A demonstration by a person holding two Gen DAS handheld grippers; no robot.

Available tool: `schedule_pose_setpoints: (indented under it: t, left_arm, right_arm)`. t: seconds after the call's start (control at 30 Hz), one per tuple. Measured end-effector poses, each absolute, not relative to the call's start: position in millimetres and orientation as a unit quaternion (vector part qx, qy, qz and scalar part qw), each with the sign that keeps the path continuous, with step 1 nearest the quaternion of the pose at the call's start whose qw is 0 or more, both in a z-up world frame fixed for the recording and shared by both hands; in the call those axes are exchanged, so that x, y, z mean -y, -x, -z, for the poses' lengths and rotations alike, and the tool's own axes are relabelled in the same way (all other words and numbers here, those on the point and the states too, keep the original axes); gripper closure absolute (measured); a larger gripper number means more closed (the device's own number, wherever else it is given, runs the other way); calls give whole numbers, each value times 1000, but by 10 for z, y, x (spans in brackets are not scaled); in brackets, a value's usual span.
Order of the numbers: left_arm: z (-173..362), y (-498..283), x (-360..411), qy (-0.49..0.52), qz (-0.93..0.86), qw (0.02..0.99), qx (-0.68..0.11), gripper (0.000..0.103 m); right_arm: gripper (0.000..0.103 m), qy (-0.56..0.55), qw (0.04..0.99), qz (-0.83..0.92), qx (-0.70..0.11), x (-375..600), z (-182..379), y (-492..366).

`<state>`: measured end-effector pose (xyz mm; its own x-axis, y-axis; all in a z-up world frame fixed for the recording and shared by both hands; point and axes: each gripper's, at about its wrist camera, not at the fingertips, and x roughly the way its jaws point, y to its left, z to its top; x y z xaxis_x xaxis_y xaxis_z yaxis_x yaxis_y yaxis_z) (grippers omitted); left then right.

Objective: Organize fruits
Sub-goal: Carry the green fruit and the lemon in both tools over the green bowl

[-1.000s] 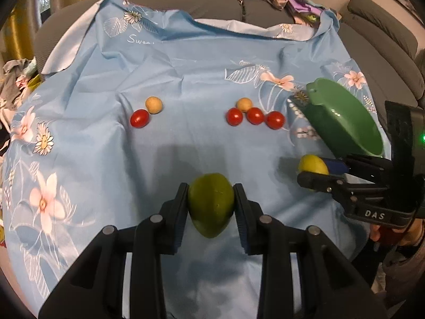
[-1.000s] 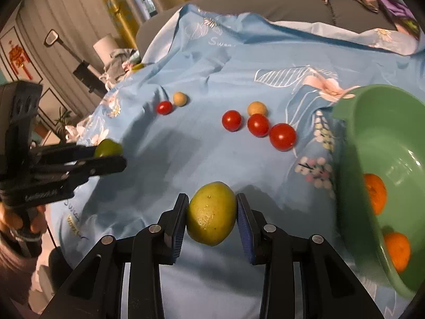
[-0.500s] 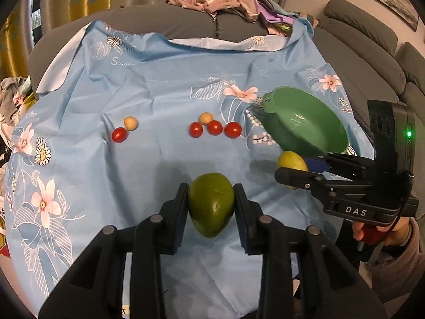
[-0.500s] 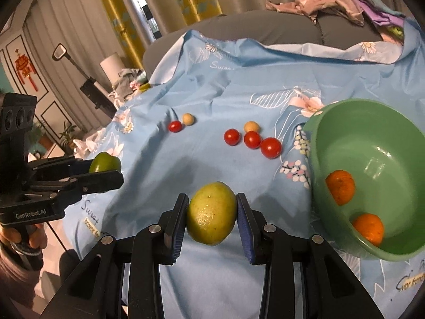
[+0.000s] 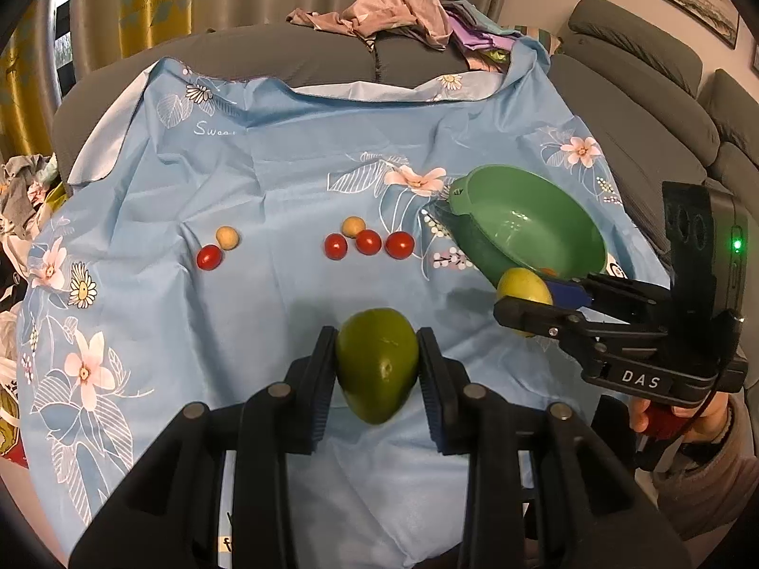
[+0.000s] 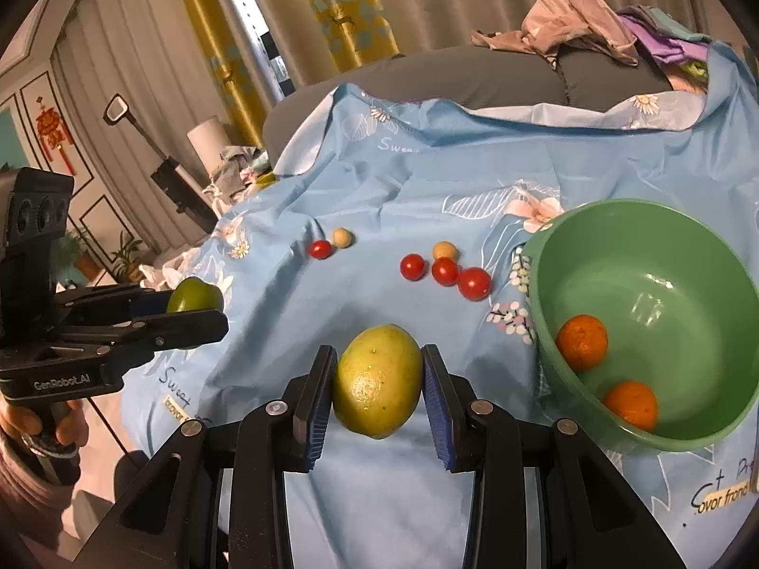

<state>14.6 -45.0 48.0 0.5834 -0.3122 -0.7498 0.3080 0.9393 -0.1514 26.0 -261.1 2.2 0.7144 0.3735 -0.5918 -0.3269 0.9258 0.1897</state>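
Green fruit (image 5: 377,364) sits at lower centre of the left wrist view, pinched between the left gripper (image 5: 377,370) fingers. Yellow lemon (image 6: 377,380) is clamped likewise in the right gripper (image 6: 377,386), lower centre. Green bowl (image 6: 631,232) at right holds two oranges (image 6: 581,342). Cherry tomatoes (image 6: 445,271) lie mid-frame on the blue cloth (image 6: 474,166).

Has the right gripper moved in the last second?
Yes. The right gripper, shut on the lemon, has pulled back and up: the bowl and tomatoes look farther off.
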Motion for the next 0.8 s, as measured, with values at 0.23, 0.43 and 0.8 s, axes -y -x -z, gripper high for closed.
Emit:
schedule_pose_setpoints:
  t: [0.23,0.43,0.8]
  left_arm:
    - [-565,-189,508,-6,177,891,-417,70]
    - [-590,-228,634,-17,186,889,-418,70]
    - [-665,-491,1094,-32,222,883,-412,70]
  right_arm:
    - [65,-40,930,-191,-311,2682,-88,-214]
    - [65,-48,934,-188,-299,2784,-142,-203]
    - [65,-69,945,-160,-275,3185,-222,-189]
